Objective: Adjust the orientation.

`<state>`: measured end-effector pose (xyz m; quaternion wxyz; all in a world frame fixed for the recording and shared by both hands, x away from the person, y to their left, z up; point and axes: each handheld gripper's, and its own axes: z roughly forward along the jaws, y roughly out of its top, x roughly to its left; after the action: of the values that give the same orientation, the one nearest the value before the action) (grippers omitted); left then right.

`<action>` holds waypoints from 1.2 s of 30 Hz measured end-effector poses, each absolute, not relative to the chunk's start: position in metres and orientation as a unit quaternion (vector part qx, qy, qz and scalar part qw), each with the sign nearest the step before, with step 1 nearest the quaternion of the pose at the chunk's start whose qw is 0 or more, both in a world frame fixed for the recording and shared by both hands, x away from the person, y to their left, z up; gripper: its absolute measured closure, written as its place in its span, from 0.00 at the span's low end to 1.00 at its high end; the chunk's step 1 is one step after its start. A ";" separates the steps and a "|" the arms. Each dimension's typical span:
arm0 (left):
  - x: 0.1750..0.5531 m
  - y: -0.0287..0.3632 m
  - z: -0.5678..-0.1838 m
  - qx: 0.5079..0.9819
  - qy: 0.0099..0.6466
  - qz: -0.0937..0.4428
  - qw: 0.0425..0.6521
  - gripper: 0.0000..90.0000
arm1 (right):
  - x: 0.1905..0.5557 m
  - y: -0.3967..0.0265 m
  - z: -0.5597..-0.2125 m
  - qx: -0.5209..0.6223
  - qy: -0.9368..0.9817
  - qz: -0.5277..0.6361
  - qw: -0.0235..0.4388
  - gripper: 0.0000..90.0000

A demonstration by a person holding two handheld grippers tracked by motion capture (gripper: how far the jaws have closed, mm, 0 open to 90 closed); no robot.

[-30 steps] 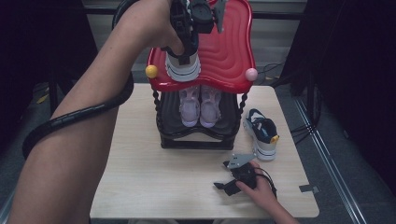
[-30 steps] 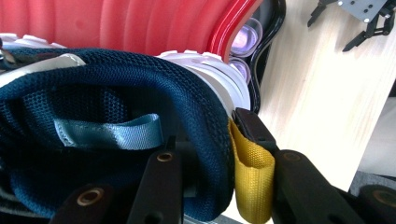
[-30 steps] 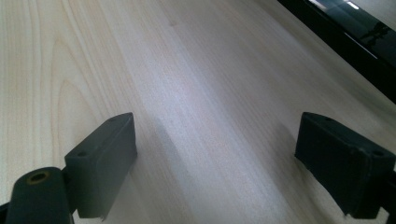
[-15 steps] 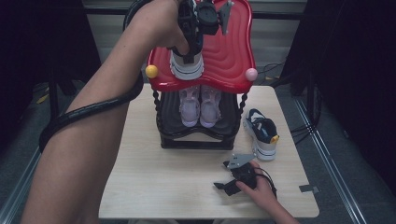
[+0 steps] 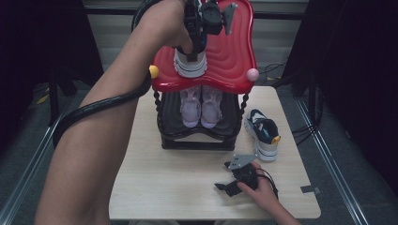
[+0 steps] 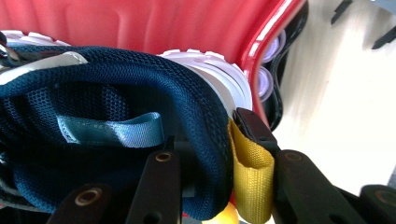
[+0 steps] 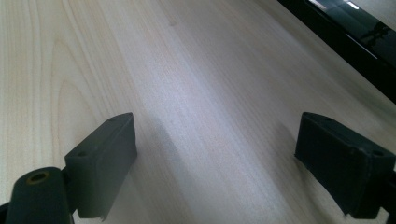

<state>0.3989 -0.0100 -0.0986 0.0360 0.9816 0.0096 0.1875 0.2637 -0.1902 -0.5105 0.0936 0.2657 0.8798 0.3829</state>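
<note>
A navy mesh sneaker point(image 5: 190, 65) with a white sole stands on the red wavy top point(image 5: 230, 51) of a shoe rack. My left gripper point(image 5: 196, 35) reaches down onto its heel from above. In the left gripper view, one jaw of that gripper point(image 6: 205, 135) is inside the navy sneaker's point(image 6: 116, 93) heel collar. The other jaw presses outside against the yellow pull tab point(image 6: 250, 172), so the gripper is shut on the heel. My right gripper point(image 5: 224, 177) lies on the table near the front edge. Its jaws point(image 7: 212, 135) stand wide apart over bare wood.
A matching navy sneaker point(image 5: 263, 133) lies on the table point(image 5: 155, 187) right of the black rack point(image 5: 197, 138). A pair of pale pink shoes point(image 5: 201, 105) fills the lower shelf. Round knobs, yellow point(image 5: 154, 71) and pink point(image 5: 252, 74), stick out of the red top's front corners.
My left hand and the sneaker have edged slightly to the right over the red top. The right hand has stayed where it was.
</note>
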 end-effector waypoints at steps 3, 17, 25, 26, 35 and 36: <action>0.400 -0.009 -0.099 0.981 0.012 0.190 0.040 0.79 | 0.264 -0.190 -0.510 0.266 0.880 0.383 0.094 0.13; 0.398 -0.007 -0.103 0.979 0.011 0.201 0.038 0.79 | 0.264 -0.190 -0.511 0.265 0.880 0.383 0.094 0.13; 0.399 -0.005 -0.102 0.977 0.023 0.207 0.044 0.75 | 0.264 -0.190 -0.511 0.265 0.880 0.383 0.094 0.13; 0.399 -0.005 -0.102 0.977 0.021 0.207 0.042 0.75 | 0.264 -0.190 -0.511 0.265 0.880 0.383 0.094 0.13; 0.400 -0.005 -0.101 0.975 0.035 0.213 0.043 0.68 | 0.264 -0.190 -0.510 0.266 0.880 0.383 0.094 0.13; 0.400 -0.005 -0.101 0.975 0.037 0.213 0.043 0.67 | 0.264 -0.190 -0.510 0.266 0.880 0.383 0.094 0.13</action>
<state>0.3999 -0.0054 -0.1009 0.0432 0.9755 0.0366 0.2127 0.2637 -0.1902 -0.5105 0.0936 0.2656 0.8798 0.3829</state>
